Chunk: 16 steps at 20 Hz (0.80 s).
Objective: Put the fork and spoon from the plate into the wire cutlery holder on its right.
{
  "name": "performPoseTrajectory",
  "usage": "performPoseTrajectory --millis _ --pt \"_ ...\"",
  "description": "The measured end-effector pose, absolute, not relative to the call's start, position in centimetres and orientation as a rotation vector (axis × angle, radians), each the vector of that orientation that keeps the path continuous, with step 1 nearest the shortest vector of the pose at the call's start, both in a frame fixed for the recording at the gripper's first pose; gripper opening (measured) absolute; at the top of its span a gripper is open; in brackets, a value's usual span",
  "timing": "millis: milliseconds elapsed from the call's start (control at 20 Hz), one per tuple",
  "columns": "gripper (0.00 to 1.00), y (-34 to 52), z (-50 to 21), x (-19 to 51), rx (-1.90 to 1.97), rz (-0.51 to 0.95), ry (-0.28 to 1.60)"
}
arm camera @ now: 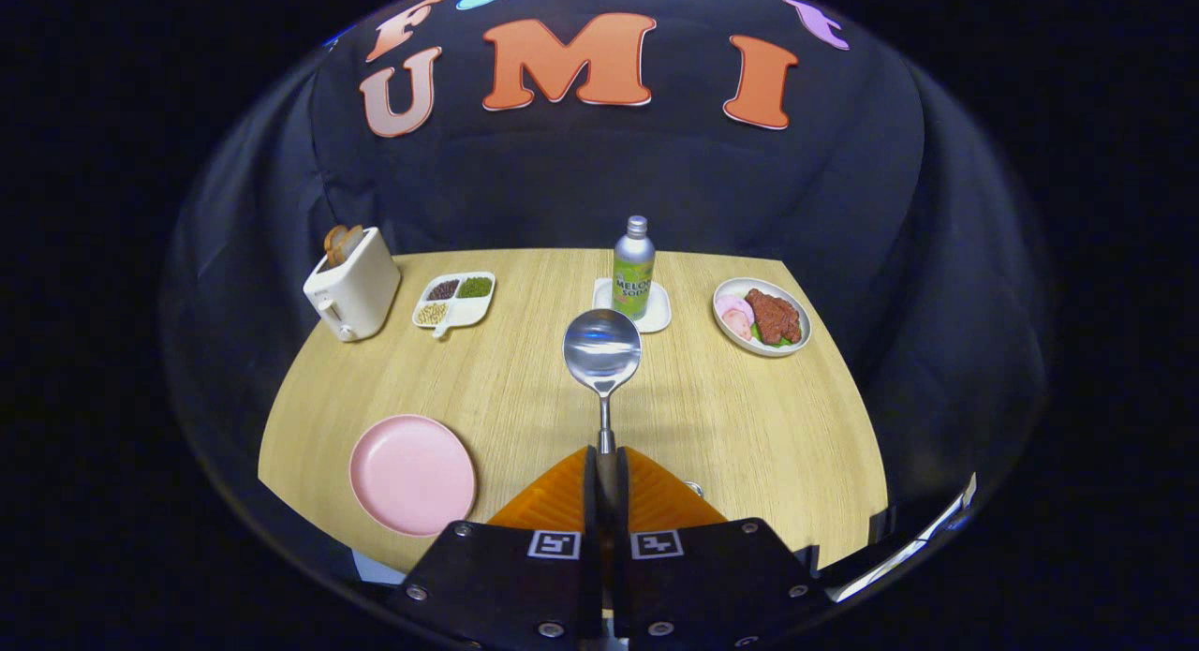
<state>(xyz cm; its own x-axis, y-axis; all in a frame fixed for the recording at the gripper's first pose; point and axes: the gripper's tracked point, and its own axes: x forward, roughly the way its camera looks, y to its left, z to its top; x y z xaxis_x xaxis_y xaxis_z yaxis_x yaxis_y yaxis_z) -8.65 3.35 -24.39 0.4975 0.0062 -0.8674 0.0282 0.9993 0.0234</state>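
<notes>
My gripper (pixel 607 456) is shut on the handle of a metal spoon (pixel 601 351), whose bowl sticks up and forward above the wooden table (pixel 525 389). To the left of the fingers lies a pink plate (pixel 412 473) with nothing on it. A small bit of metal wire (pixel 694 487) peeks out just right of the fingers, mostly hidden behind them; I cannot tell what it belongs to.
At the back stand a white toaster with bread (pixel 353 290), a divided white dish of beans (pixel 455 301), a soda bottle (pixel 633 267) on a white coaster, and a plate of meat (pixel 762 316) on the right. Black cloth surrounds the table.
</notes>
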Motion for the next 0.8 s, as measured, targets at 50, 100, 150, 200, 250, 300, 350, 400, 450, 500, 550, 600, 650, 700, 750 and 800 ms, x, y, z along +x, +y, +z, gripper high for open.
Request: performPoseTrajectory --millis 50,100,150,200,250,300,350,400,450,500,550,600,650,700,750,800 --pt "0.05 3.1 -24.5 -9.1 0.035 -0.002 1.072" --pt "0.05 2.9 -24.7 -9.6 0.030 0.015 1.093" --pt "0.05 2.7 -24.9 -10.0 0.020 0.025 1.110" --pt "0.05 2.3 -25.3 -10.4 0.012 0.032 1.128" --pt "0.05 2.0 -25.5 -10.8 0.007 0.040 1.146" --pt "0.05 1.9 -25.7 -11.3 0.009 0.048 1.167" --pt "0.05 1.6 -25.9 -11.9 0.008 0.055 1.190" --pt "0.05 1.2 -26.2 -12.3 -0.005 0.058 1.208" --pt "0.05 0.5 -26.4 -12.8 -0.028 0.059 1.223" --pt "0.05 0.0 -26.8 -13.2 -0.049 0.061 1.242" --pt "0.05 -0.3 -26.8 -13.7 -0.059 0.066 1.263" --pt "0.05 -0.4 -27.0 -14.2 -0.059 0.077 1.287" --pt "0.05 -0.5 -27.3 -14.8 -0.061 0.089 1.314" --pt "0.05 -0.6 -27.6 -15.3 -0.068 0.104 1.339" --pt "0.05 -0.8 -27.8 -15.9 -0.083 0.116 1.365" --pt "0.05 -1.0 -28.1 -16.4 -0.101 0.127 1.396"
